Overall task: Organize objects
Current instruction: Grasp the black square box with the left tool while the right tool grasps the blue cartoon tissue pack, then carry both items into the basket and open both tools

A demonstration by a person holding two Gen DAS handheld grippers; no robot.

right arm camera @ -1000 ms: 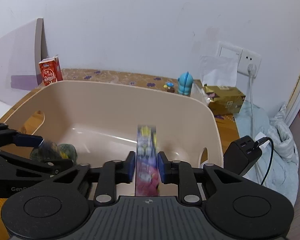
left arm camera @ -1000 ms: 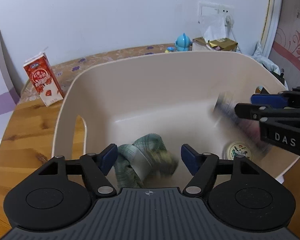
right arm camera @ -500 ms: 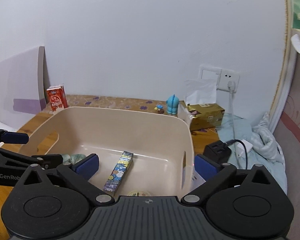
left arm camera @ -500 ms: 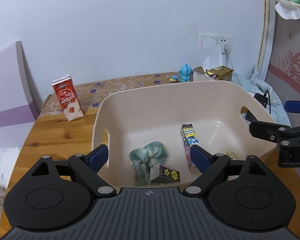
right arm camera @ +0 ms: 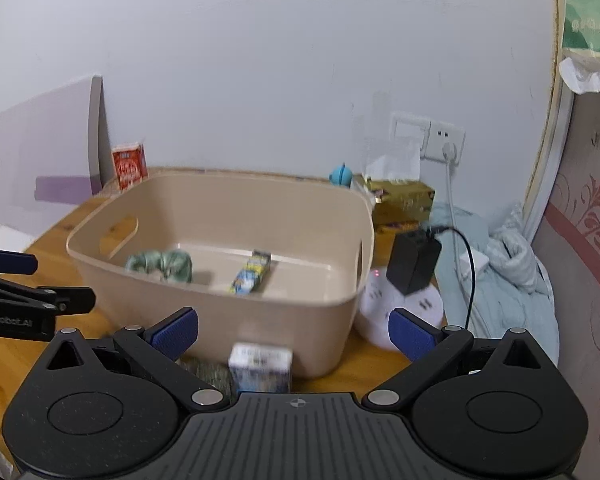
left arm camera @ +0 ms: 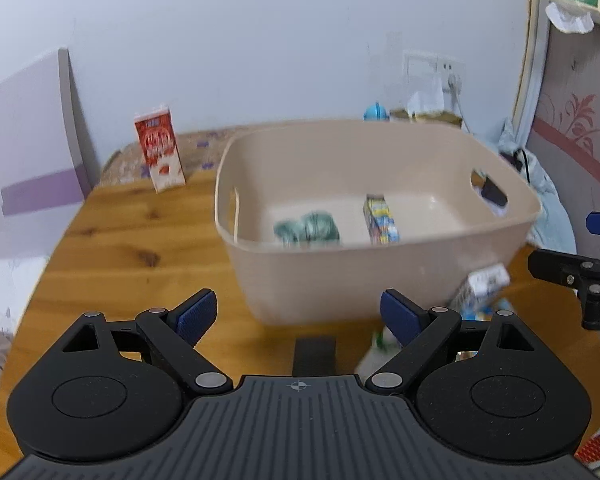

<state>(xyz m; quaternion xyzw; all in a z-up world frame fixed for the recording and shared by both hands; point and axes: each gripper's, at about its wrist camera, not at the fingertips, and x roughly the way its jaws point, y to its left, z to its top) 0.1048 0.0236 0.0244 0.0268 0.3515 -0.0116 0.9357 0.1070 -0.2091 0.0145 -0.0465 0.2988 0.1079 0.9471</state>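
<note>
Left wrist view: you are holding the left gripper [left arm camera: 298, 316] spread wide and empty before the beige bin [left arm camera: 380, 276]. A green cloth [left arm camera: 306, 228] and a long printed carton [left arm camera: 380, 220] are lying inside the bin; a red milk carton [left arm camera: 160, 154] is standing apart on the wooden table [left arm camera: 120, 260].

Right wrist view: you are holding the right gripper [right arm camera: 294, 334] released, gripping nothing. A small blue-and-white carton [right arm camera: 260, 366] is sitting between its fingers, just outside the bin [right arm camera: 260, 320].

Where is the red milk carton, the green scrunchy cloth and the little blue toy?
red milk carton [left arm camera: 160, 154], left wrist view, on its front face.
green cloth [right arm camera: 160, 265], right wrist view, on its bunched middle.
blue toy [right arm camera: 341, 176], right wrist view, on its body.
</note>
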